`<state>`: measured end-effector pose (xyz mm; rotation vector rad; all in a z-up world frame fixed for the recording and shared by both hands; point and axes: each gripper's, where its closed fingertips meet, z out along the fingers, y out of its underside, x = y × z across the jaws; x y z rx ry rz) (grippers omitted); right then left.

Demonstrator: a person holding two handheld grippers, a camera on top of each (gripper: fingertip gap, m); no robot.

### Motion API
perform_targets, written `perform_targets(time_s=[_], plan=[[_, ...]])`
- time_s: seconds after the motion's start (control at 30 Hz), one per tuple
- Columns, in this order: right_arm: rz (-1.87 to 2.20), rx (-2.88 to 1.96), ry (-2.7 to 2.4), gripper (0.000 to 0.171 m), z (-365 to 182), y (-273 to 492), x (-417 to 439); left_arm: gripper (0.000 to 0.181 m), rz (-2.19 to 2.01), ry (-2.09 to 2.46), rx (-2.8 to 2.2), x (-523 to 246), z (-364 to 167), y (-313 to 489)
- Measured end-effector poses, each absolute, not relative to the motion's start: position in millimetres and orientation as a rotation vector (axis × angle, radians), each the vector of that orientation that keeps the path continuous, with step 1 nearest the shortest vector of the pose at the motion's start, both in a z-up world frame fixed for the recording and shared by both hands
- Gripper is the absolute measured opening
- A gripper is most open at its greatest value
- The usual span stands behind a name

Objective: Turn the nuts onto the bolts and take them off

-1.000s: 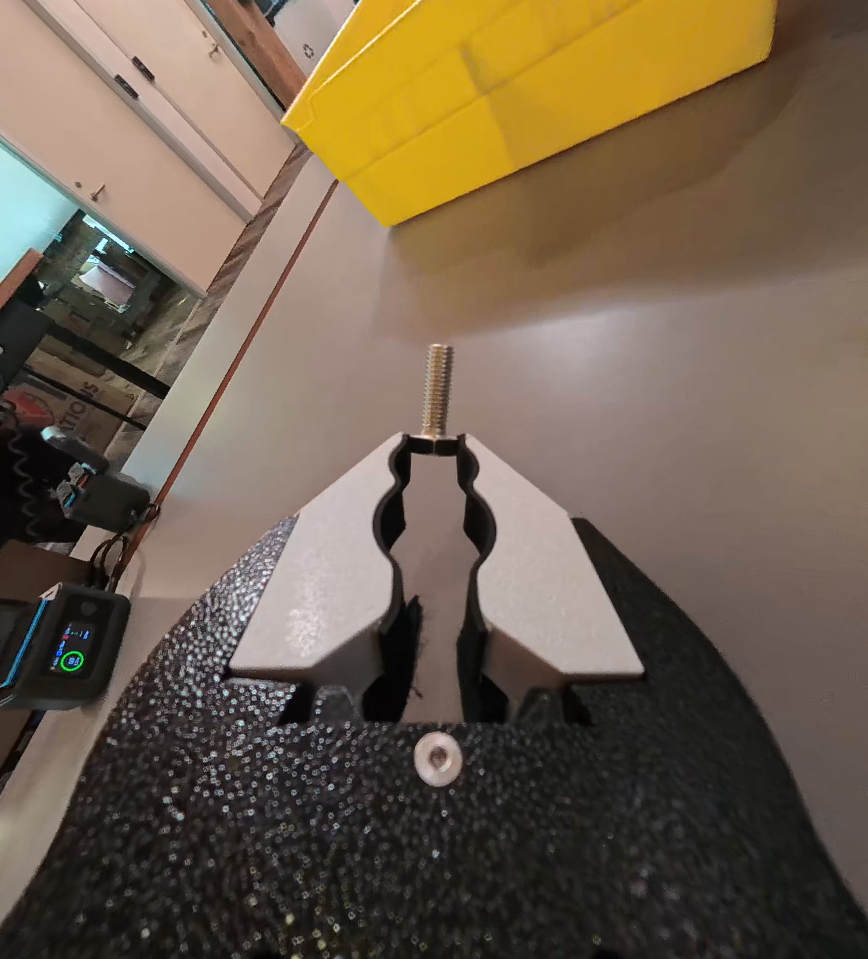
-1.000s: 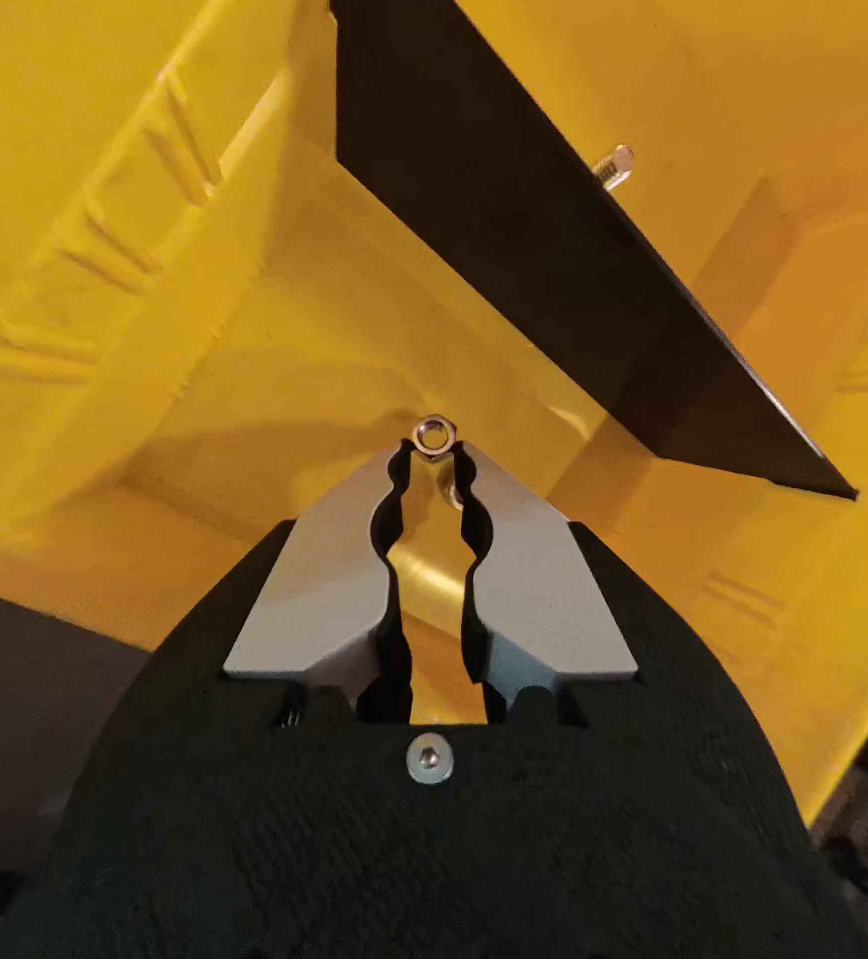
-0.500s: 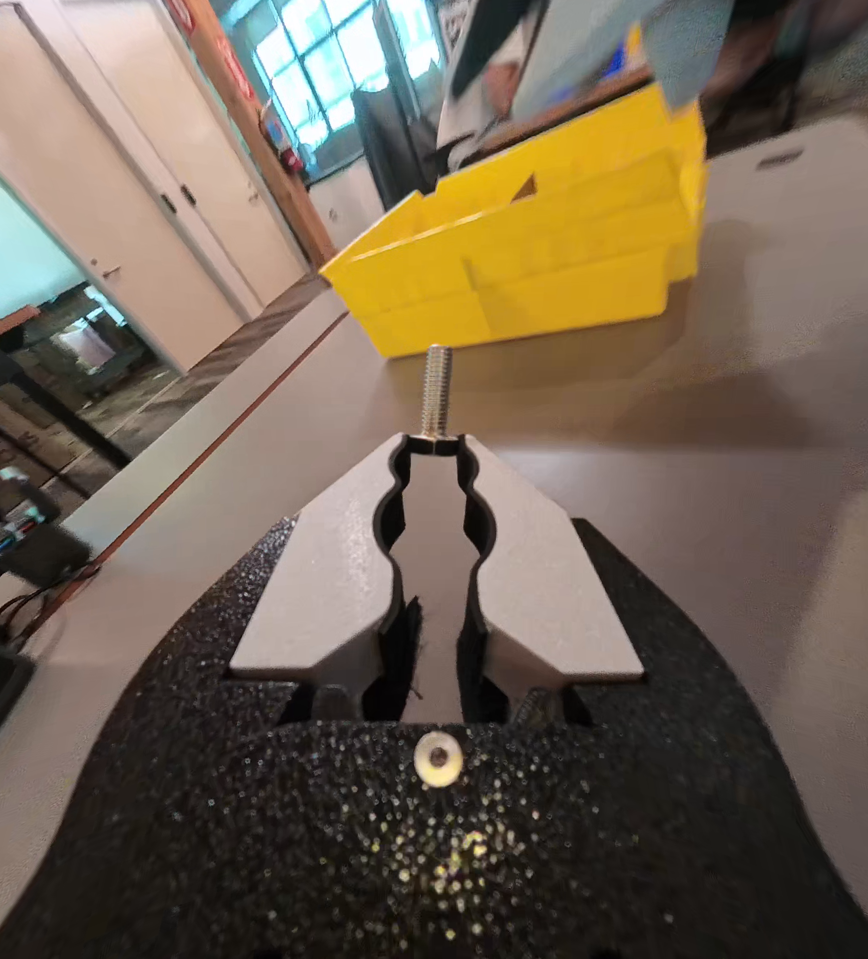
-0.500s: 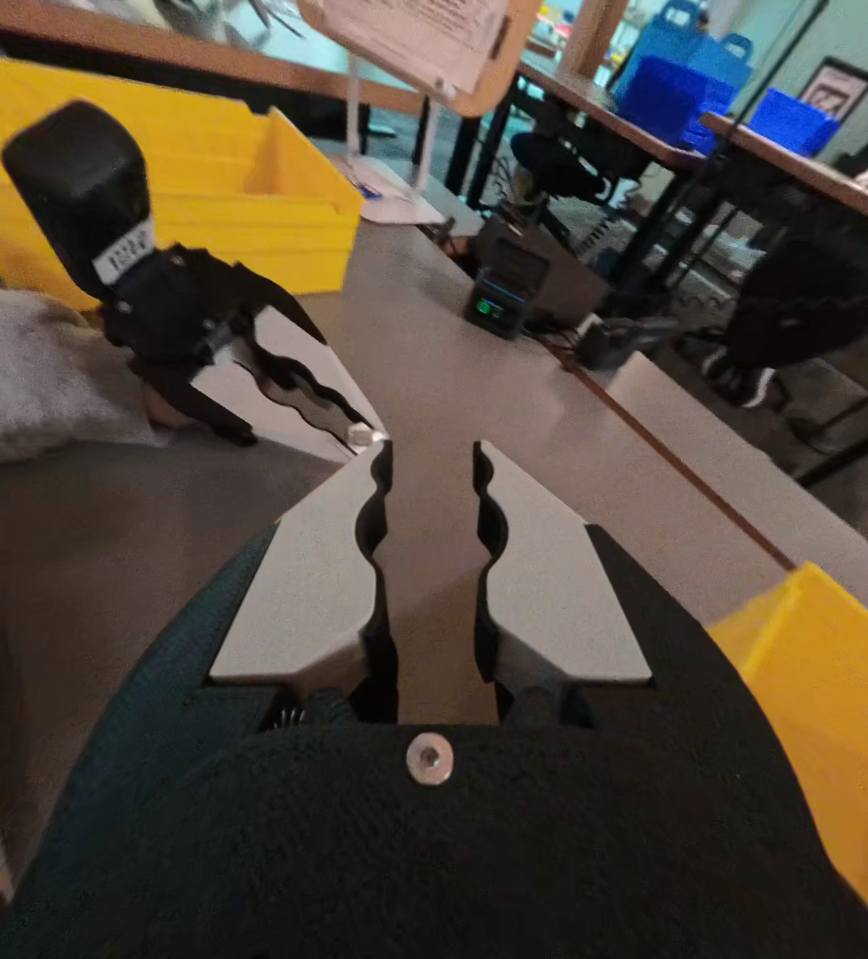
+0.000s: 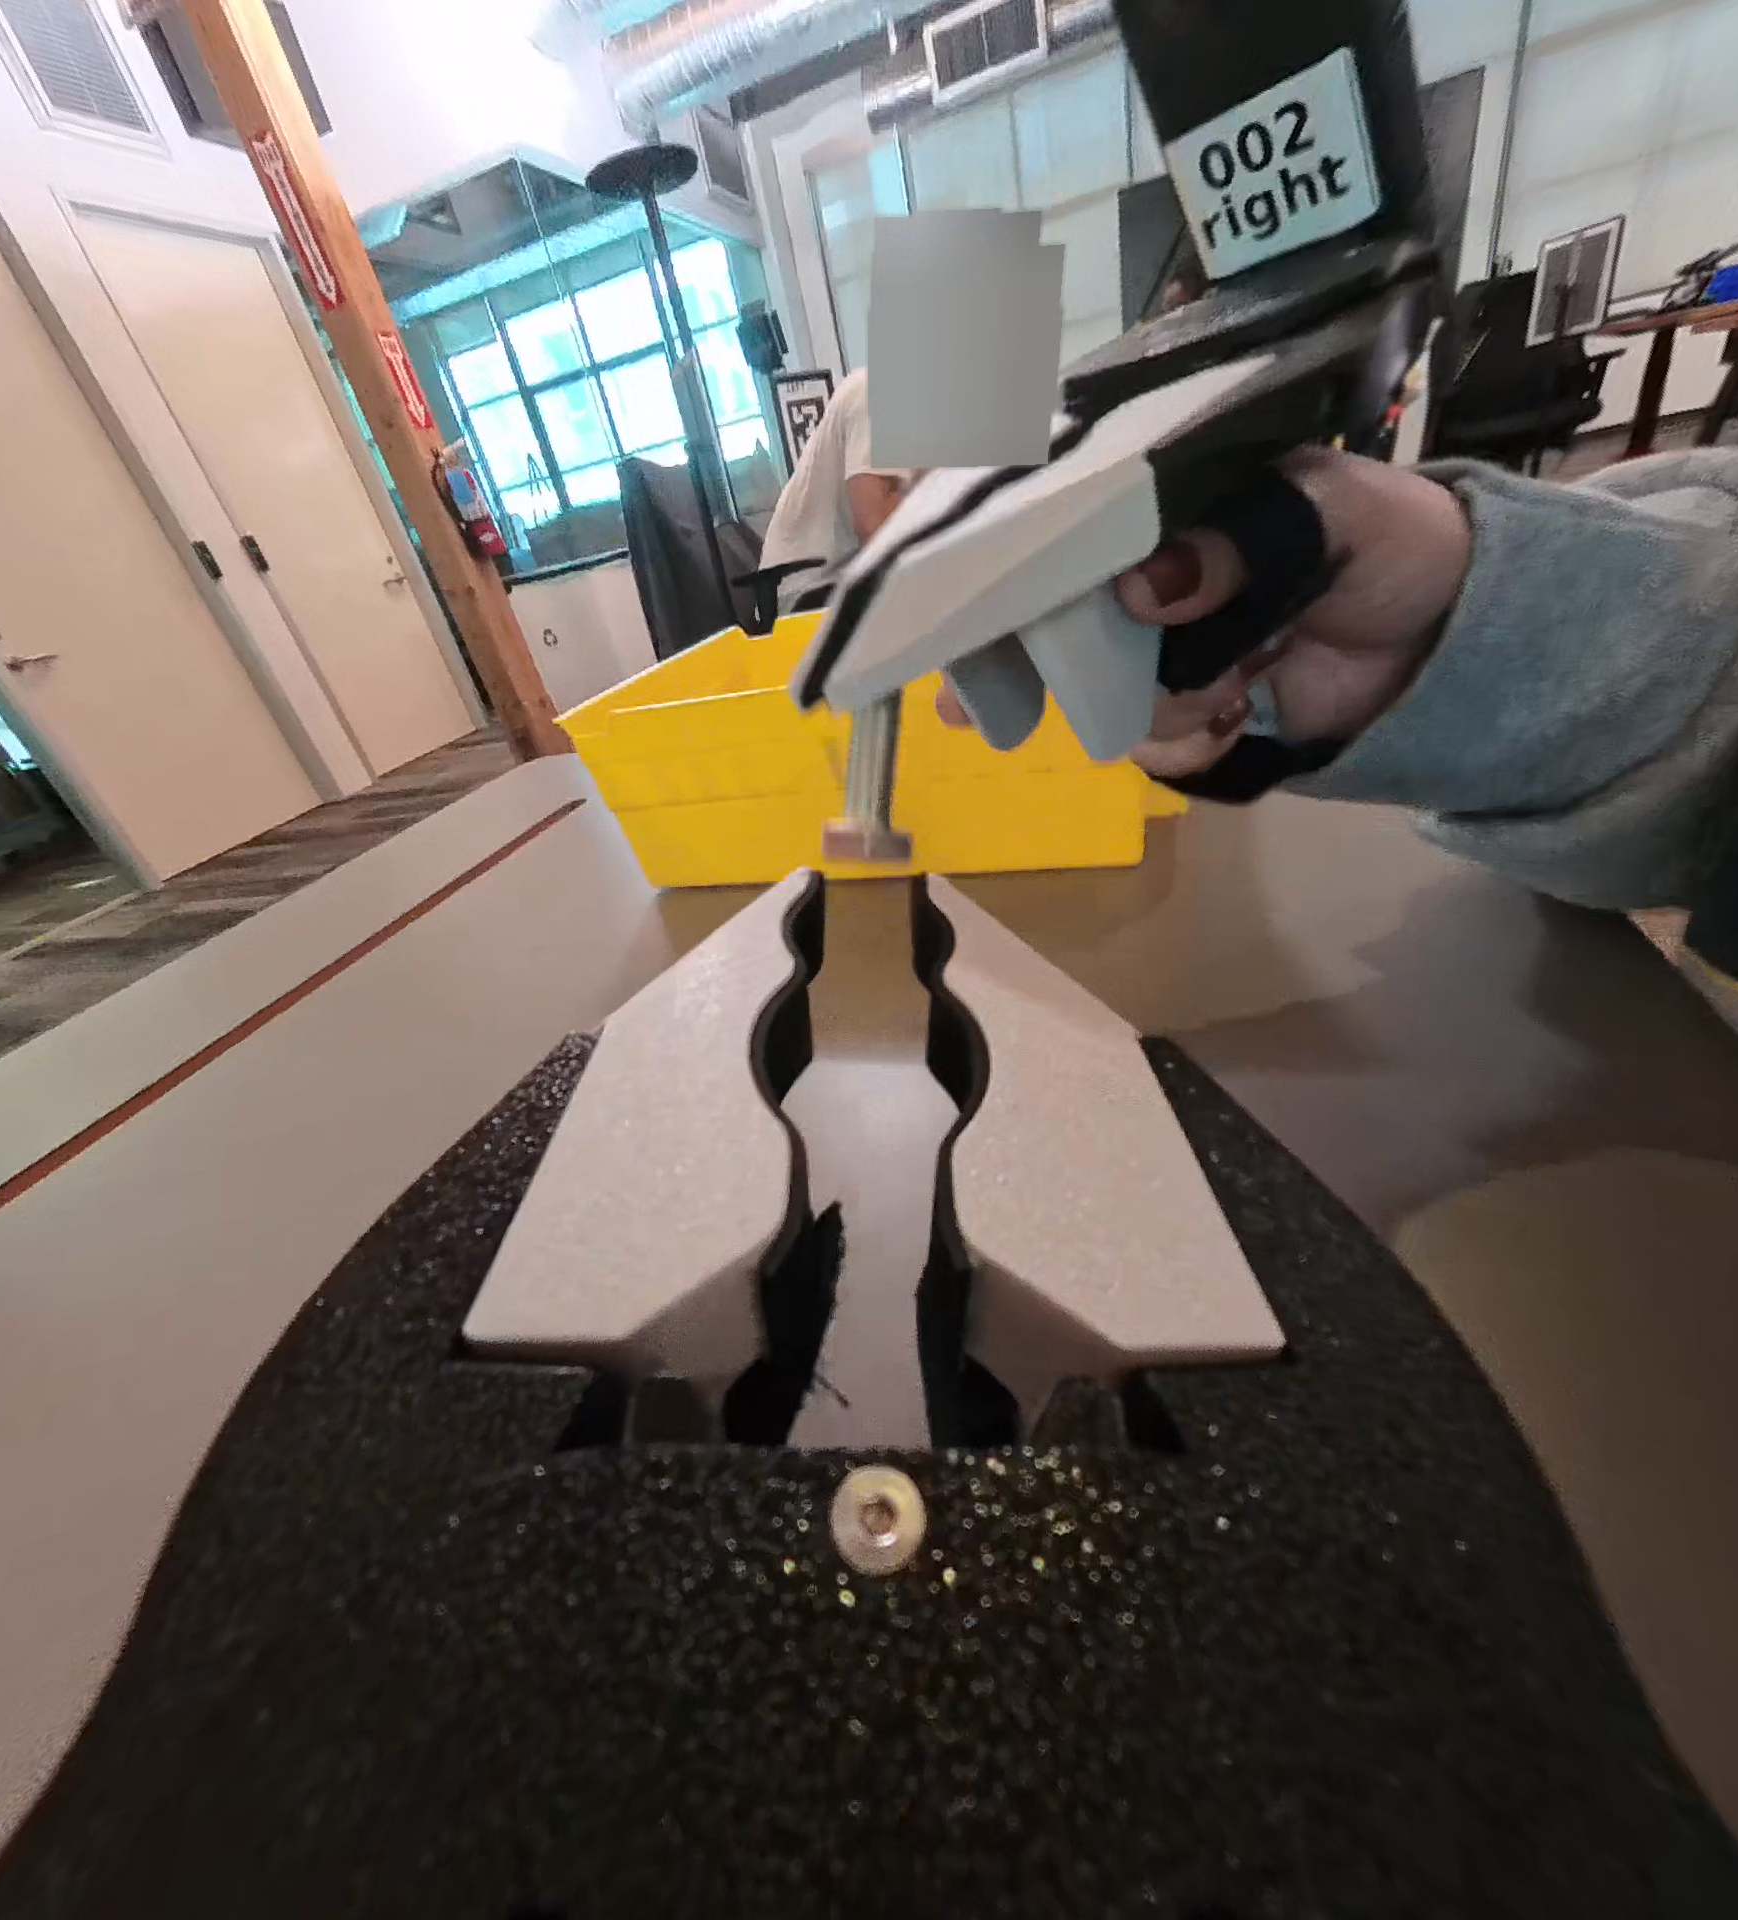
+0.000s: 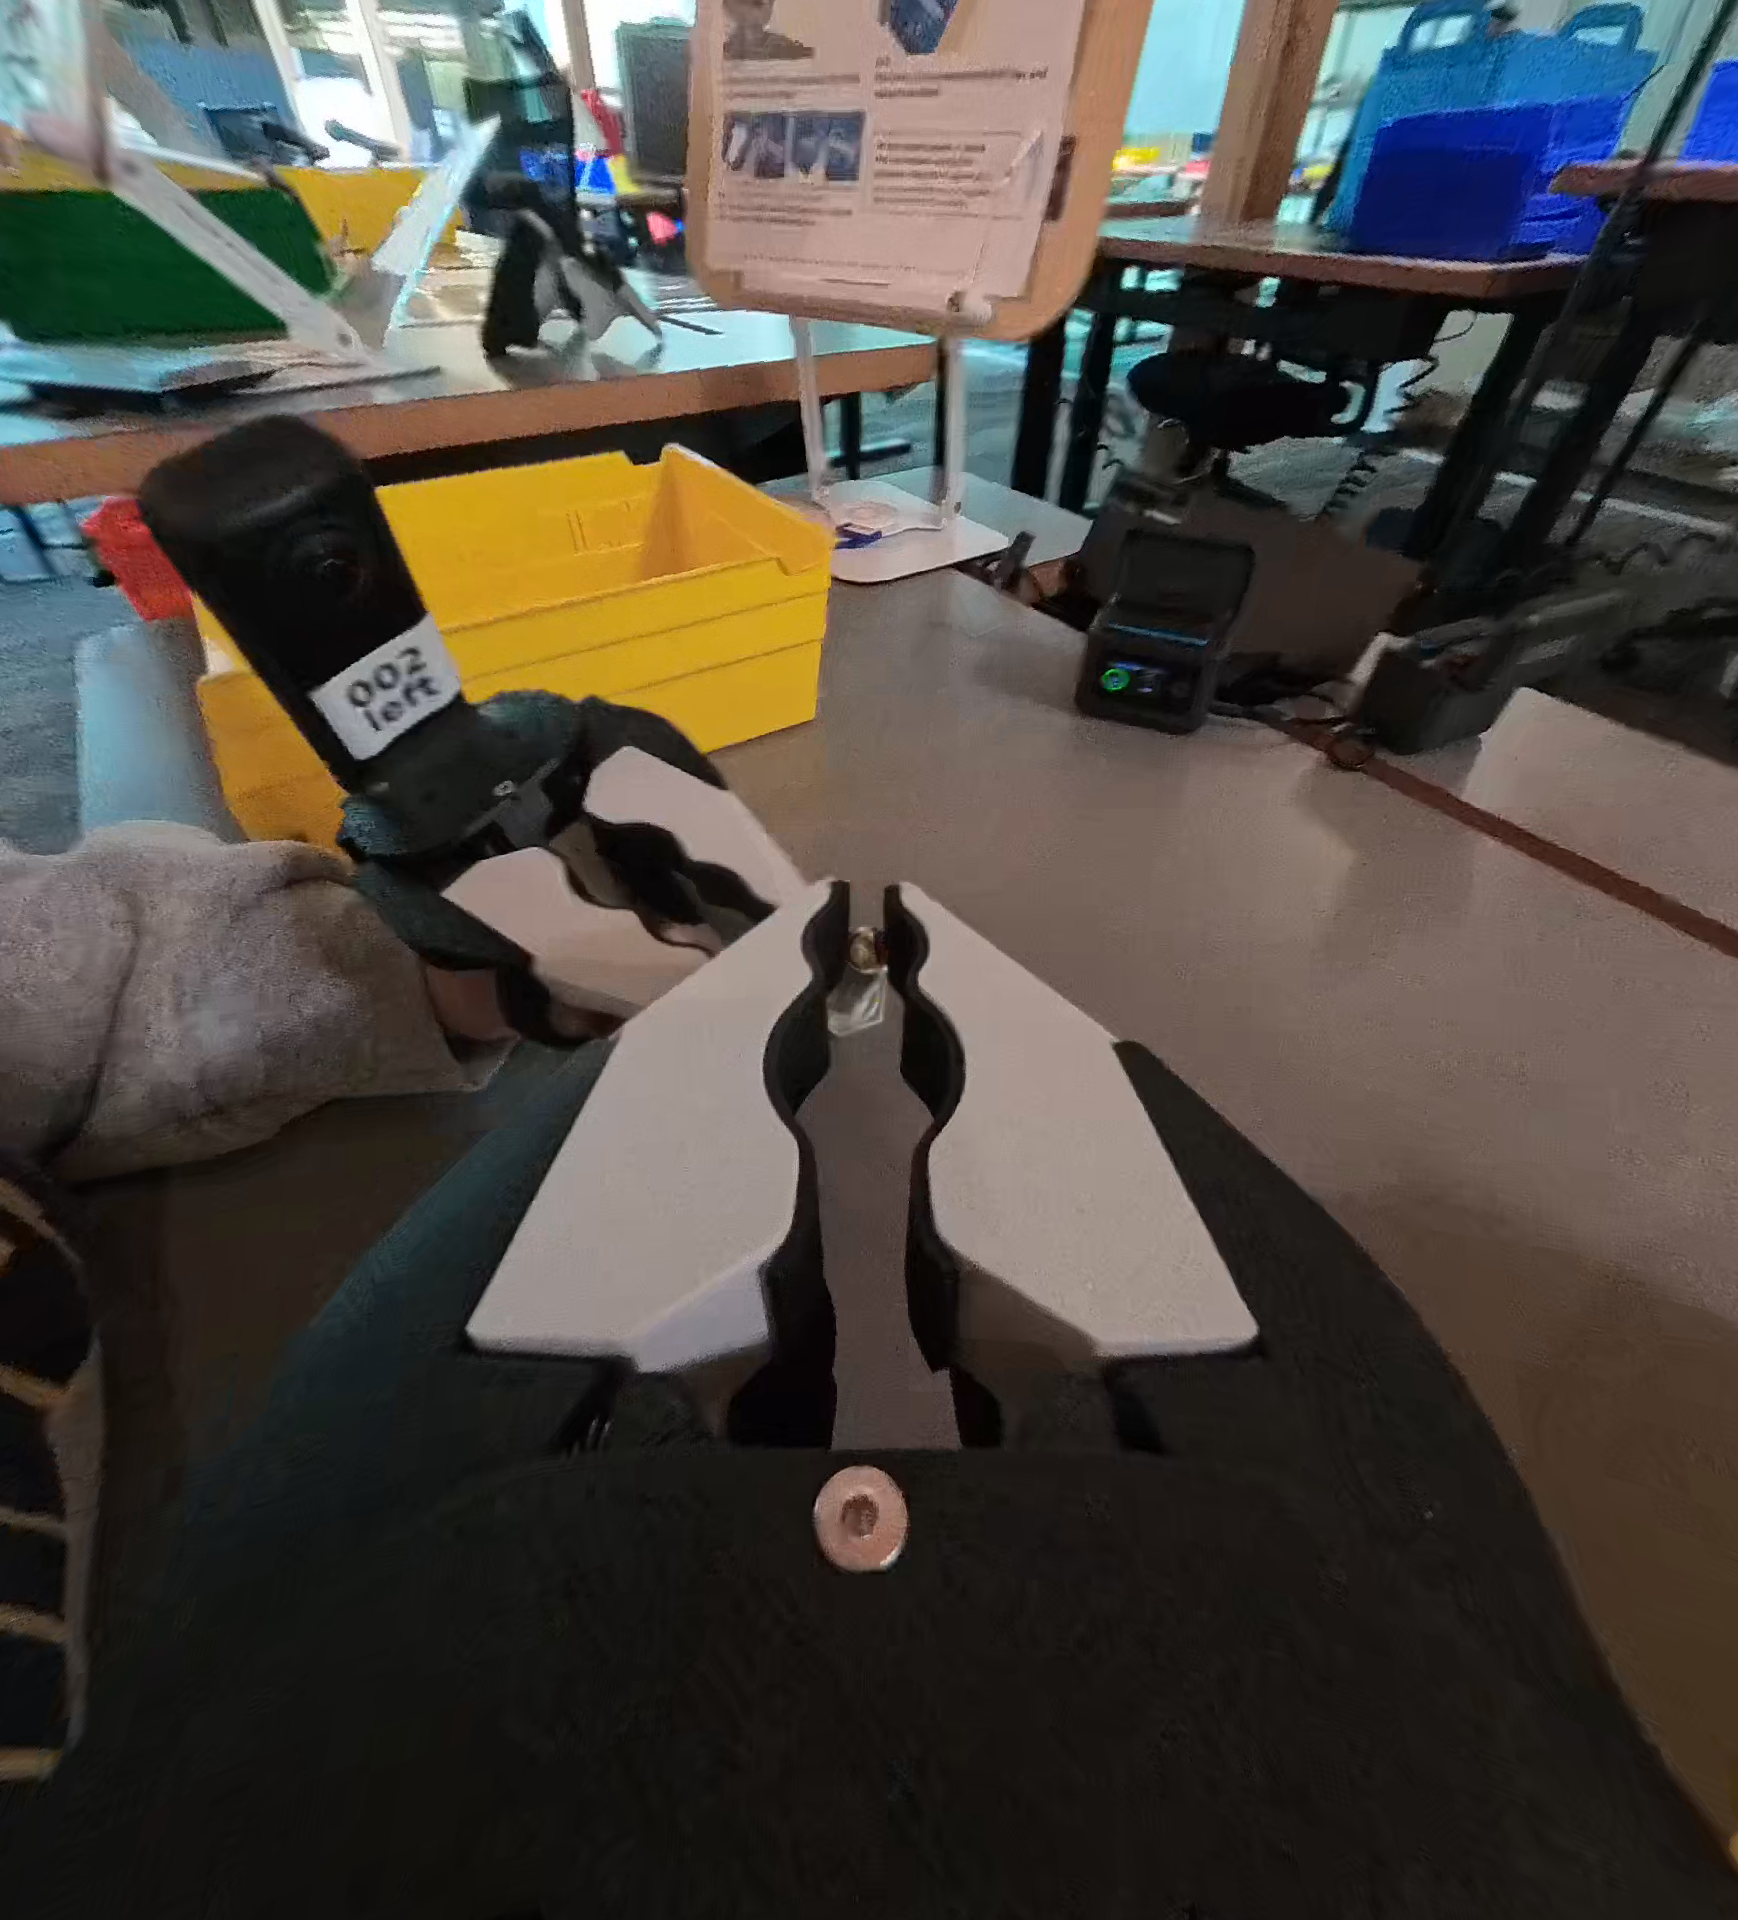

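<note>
- Far left of the left wrist view: pale closed doors (image 5: 169, 499), then a slanting wooden post (image 5: 377, 395).
- Centre back: yellow plastic bin (image 5: 740, 800) standing on the grey-brown table (image 5: 1364, 1039).
- Centre: left tool (image 5: 870, 883), grey fingers with wavy black pads, a narrow gap between the tips. Silver steel bolt (image 5: 870, 774) stands upright at that gap, flat head down, just off the tips. Cannot tell whether the tips pinch the head.
- Right of centre: right tool (image 5: 823, 681) comes down at a slant, clenched on the bolt's threaded upper end.
- Right: bare hand (image 5: 1291, 613) on the right tool's black grip, with a grey fleece sleeve (image 5: 1623, 675) behind it.
- Right wrist view: bolt tip sits between nearly closed fingers. Nut not made out.
- Far right, same view: small black device with a green light (image 6: 1156, 644) on the table.
</note>
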<state>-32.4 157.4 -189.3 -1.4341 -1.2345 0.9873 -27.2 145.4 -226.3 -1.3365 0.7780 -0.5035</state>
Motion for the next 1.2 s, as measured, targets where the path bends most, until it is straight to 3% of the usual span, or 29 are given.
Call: perform_targets(time_s=[0.2, 0.33, 0.5, 0.67, 0.77, 0.87, 0.97, 1.2], plan=[[0.306, -1.638, -1.025, 0.004, -160.1, 319.2, 89.4, 0.026, -0.358, 0.692, -1.391, -45.9, -228.8, 161.8], [0.140, -2.064, -1.061, 0.000, -219.2, 398.7, 151.7, 0.026, -0.277, 0.667, -1.425, -53.5, -232.2, 169.0], [0.023, -2.352, -1.221, 0.000, -280.6, 432.6, 175.8, 0.024, -0.244, 0.693, -1.444, -51.2, -237.0, 170.9], [0.023, -2.374, -1.208, 0.000, -282.2, 431.8, 174.0, 0.023, -0.232, 0.698, -1.456, -51.5, -239.1, 172.3], [0.153, -2.166, -1.104, 0.000, -227.3, 403.7, 137.3, 0.023, -0.215, 0.694, -1.463, -53.0, -239.4, 173.7], [0.375, -1.744, -1.069, 0.013, -152.0, 330.7, 65.8, 0.023, -0.189, 0.694, -1.466, -54.3, -239.3, 174.6], [0.470, -1.300, -1.004, 0.016, -113.1, 262.7, 6.3, 0.023, -0.138, 0.708, -1.461, -56.4, -239.3, 174.8], [0.550, -0.908, -0.920, 0.010, -180.0, 227.4, -62.3, 0.026, 0.010, 0.699, -1.456, -71.5, -228.4, 172.6]])
